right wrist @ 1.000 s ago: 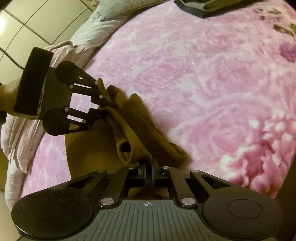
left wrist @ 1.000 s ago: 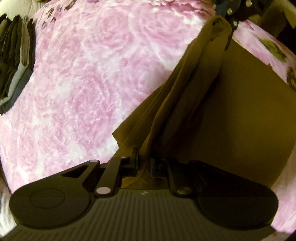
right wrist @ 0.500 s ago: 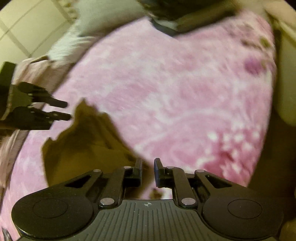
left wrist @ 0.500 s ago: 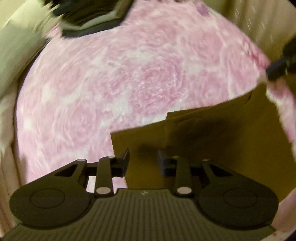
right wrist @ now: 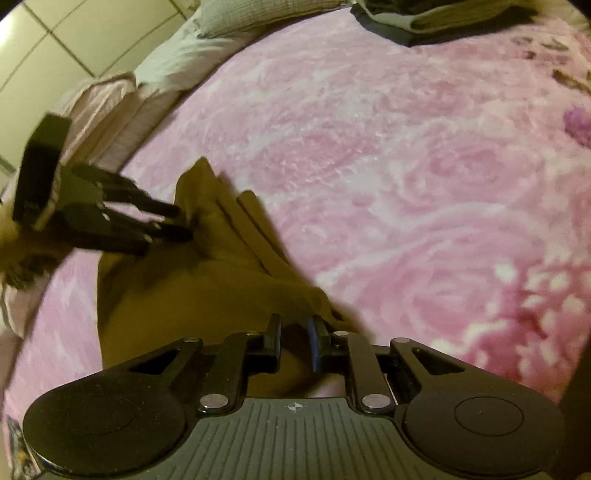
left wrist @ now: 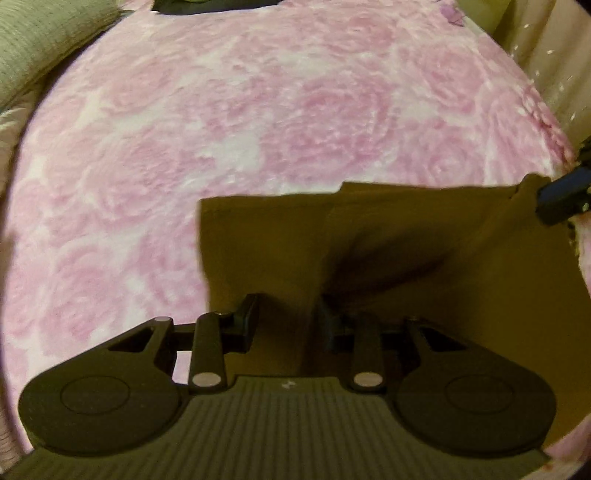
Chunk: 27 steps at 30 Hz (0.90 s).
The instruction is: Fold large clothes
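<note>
A brown garment lies folded and nearly flat on the pink rose-patterned blanket. My left gripper hovers over its left part with the jaws opening; nothing is pinched, and the cloth lies beneath the fingers. In the right wrist view the garment shows a few raised folds at its far edge. My right gripper stands over the near right corner, its jaws a small gap apart and not pressing the cloth. The left gripper is at that view's left, and a right fingertip touches the garment's far right corner.
A grey-green pillow lies at the bed's far left. A stack of dark folded clothes sits at the far end of the blanket. Pale pink bedding bunches along the left edge, under a tiled wall. A beige curtain hangs at the right.
Both grippers were shut on a lifted bunch of the brown garment. They have let go, and it now lies flat. My left gripper has rolled and shifted sideways.
</note>
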{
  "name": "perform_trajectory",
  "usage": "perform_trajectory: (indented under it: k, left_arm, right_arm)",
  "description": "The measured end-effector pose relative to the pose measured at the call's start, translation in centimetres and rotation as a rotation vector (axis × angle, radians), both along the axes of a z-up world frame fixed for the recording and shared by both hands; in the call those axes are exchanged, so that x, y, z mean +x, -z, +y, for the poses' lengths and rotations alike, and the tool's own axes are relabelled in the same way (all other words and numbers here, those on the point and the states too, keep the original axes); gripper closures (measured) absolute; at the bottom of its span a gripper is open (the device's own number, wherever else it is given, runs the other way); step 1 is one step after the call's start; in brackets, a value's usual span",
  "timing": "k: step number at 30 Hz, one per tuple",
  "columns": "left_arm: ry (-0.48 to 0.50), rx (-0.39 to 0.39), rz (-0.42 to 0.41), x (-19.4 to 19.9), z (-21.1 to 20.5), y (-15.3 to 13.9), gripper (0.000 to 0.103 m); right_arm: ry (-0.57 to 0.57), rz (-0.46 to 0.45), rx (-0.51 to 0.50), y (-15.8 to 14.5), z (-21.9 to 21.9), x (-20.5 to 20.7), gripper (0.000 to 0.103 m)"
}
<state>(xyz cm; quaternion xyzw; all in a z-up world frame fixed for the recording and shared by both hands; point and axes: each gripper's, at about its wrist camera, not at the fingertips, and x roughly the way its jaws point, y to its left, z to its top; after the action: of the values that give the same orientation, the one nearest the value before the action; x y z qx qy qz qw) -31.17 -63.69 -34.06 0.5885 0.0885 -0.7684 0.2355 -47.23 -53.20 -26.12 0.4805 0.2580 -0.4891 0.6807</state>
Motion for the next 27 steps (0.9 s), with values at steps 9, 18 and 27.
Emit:
perform_trajectory:
  k: [9,18,27]
  left_arm:
    - [-0.099,-0.012,0.006,5.8,5.0,-5.3,0.072]
    - [-0.107,-0.019,0.003,8.2,7.4,1.1,0.074]
    - [-0.134,-0.112,0.032,11.6,9.3,-1.2,0.075]
  right_arm:
    - [-0.173,-0.085,-0.033,-4.3,2.5,4.9,0.087]
    - [-0.359,-0.017,0.006,1.1,5.8,11.1,0.086]
    - [-0.239,0.133,-0.024,0.3,9.9,10.0,0.083]
